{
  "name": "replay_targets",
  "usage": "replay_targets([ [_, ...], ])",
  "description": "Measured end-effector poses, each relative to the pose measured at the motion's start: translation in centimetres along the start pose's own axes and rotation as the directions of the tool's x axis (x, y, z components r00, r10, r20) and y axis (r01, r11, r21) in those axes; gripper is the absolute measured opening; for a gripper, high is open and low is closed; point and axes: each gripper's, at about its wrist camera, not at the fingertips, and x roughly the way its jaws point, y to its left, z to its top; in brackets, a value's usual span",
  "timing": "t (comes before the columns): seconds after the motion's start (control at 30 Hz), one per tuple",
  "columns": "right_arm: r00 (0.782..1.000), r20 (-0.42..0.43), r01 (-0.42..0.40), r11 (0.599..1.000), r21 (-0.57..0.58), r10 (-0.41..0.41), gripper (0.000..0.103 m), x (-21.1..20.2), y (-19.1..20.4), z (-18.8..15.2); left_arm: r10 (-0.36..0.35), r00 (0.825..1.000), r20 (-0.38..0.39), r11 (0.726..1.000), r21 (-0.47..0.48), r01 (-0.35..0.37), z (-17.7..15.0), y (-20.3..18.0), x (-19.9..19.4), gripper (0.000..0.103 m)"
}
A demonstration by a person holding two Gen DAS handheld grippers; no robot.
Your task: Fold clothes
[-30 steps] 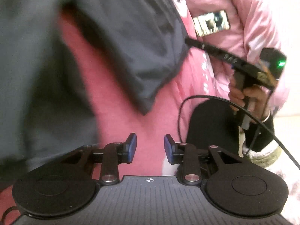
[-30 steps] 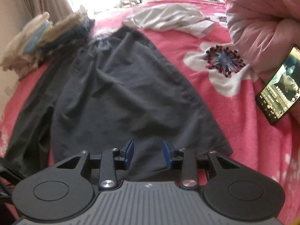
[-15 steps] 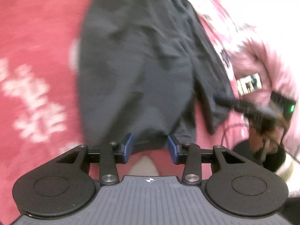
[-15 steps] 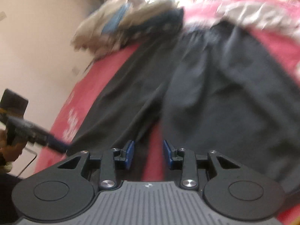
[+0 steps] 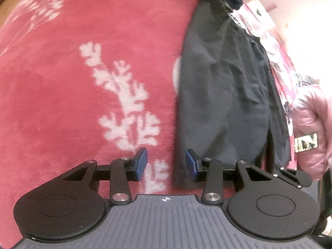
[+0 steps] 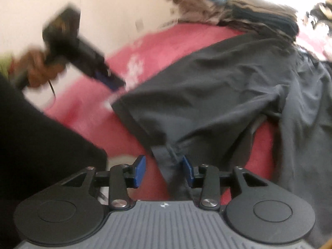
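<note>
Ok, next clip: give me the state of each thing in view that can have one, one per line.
Dark shorts: spread flat on the red blanket, unfolded, wrinkled.
Left gripper: open, jaws just opening, nothing between them, beside the shorts' hem.
Right gripper: open, a hem corner lies between the fingers, not pinched.
Pile of clothes: stacked at the far end, blurred.
Phone: screen lit.

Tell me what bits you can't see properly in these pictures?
- Dark grey trousers: left wrist view, lower hem hidden behind the left gripper.
- Left gripper in the right wrist view: motion blur, so open or shut is unreadable there.
- Pile of folded clothes: right wrist view, blurred and cut by the top edge.
- Small screen on the pink padded jacket: too small.
</note>
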Motion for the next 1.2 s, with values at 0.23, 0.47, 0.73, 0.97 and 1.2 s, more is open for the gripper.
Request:
replay_targets([
  [0.23,0.985,0.102,0.112,0.962,0.25,-0.141,0.002,-4.2,-2.2,-1.6,-0.018,1.0,0.013,1.0,-0.006,0.018,-0.5,1.0,-0.1,0.04],
  [0.47,0.981,0.141,-0.003,0.722,0.692,-0.131,0.002,-6.0,-6.3,-7.0,-0.018,0.999,0.029,0.999,0.051,0.016,-1.0,-0.1,0.0,0.043],
  [0.73,0.967,0.236,-0.138,0.586,0.799,-0.093,0.003,-6.0,-8.8,-7.5,-0.033,0.999,-0.037,0.934,0.354,0.044,-3.7,-6.1,2.8,0.053],
  [0.97,0.962,0.259,-0.171,0.549,0.818,-0.086,0.003,-5.6,-9.2,-7.6,0.089,0.993,0.081,0.843,0.525,-0.119,-5.3,-9.7,5.7,0.05],
  [1.2,0.955,0.285,-0.191,0.551,0.812,-0.088,0.003,-6.0,-9.5,-7.6,0.136,0.96,0.243,0.795,0.552,-0.252,-5.7,-11.0,3.6,0.003],
])
